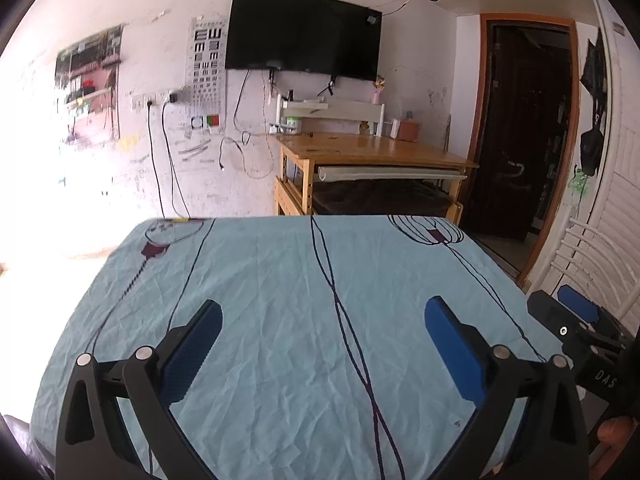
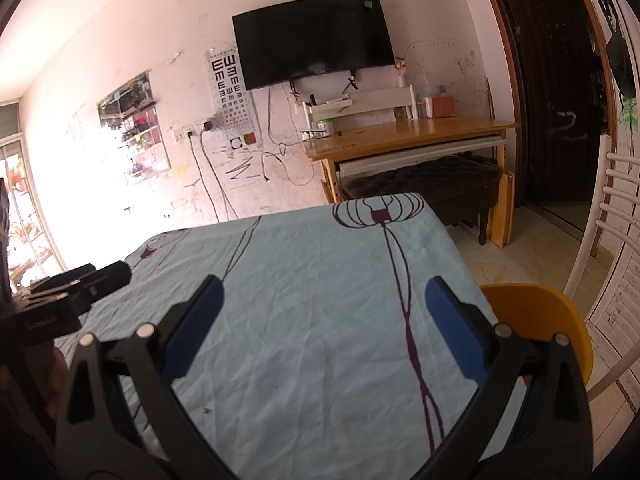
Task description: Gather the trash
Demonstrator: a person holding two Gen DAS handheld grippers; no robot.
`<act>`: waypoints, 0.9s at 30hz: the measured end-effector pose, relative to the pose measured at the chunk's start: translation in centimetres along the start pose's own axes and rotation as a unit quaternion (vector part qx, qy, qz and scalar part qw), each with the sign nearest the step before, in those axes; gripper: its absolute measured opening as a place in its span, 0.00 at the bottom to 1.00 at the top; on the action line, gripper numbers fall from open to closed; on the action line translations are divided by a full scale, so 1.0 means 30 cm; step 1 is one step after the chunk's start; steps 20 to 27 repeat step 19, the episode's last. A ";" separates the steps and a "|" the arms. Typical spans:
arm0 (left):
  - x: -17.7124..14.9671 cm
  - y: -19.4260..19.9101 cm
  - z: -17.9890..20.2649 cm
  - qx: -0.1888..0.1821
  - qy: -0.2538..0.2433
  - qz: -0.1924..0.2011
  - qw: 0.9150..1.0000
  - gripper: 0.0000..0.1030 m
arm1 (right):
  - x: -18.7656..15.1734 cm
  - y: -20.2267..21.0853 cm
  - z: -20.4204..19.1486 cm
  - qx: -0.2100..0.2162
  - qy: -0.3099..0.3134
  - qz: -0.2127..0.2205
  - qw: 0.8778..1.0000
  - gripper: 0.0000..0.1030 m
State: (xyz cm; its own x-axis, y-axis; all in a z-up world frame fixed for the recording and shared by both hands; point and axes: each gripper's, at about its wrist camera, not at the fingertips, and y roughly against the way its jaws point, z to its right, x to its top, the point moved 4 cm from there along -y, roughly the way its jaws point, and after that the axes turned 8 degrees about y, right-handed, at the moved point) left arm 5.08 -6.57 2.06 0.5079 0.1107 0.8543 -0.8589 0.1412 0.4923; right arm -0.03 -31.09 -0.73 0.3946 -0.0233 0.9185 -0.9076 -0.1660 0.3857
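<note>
My left gripper (image 1: 323,314) is open and empty above a table with a light blue cloth (image 1: 280,300) printed with dark lantern lines. My right gripper (image 2: 324,292) is open and empty above the same cloth (image 2: 320,280). The right gripper also shows at the right edge of the left wrist view (image 1: 576,312), and the left gripper at the left edge of the right wrist view (image 2: 80,280). I see no piece of trash on the cloth, only a small dark speck (image 2: 206,411) near the front.
A yellow chair (image 2: 536,320) stands at the table's right side. A wooden desk (image 1: 372,148) with a dark bench under it stands against the far wall below a TV (image 1: 304,36). A dark doorway (image 1: 524,128) lies to the right. A white rail (image 2: 612,200) stands far right.
</note>
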 end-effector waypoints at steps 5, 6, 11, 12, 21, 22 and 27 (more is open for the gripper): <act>0.004 0.012 0.024 -0.003 -0.018 0.013 1.000 0.93 | -0.001 -0.001 0.000 -0.001 0.000 0.000 1.000 0.94; 0.003 0.011 0.026 -0.006 -0.018 0.011 1.000 0.93 | 0.000 0.000 0.001 -0.001 0.001 0.000 1.000 0.94; 0.005 0.001 0.024 -0.007 -0.015 0.001 1.000 0.93 | -0.003 -0.005 0.001 -0.001 0.000 -0.001 1.000 0.94; 0.005 0.001 0.023 -0.007 -0.015 0.000 1.000 0.93 | -0.003 -0.005 0.000 -0.001 0.000 0.000 1.000 0.94; 0.009 -0.001 0.017 -0.006 -0.013 0.000 1.000 0.93 | -0.004 -0.006 0.001 -0.002 0.000 0.000 1.000 0.94; 0.009 -0.001 0.017 -0.006 -0.013 0.000 1.000 0.93 | -0.004 -0.006 0.001 -0.002 0.000 0.000 1.000 0.94; 0.009 -0.001 0.017 -0.006 -0.013 0.000 1.000 0.93 | -0.004 -0.006 0.001 -0.002 0.000 0.000 1.000 0.94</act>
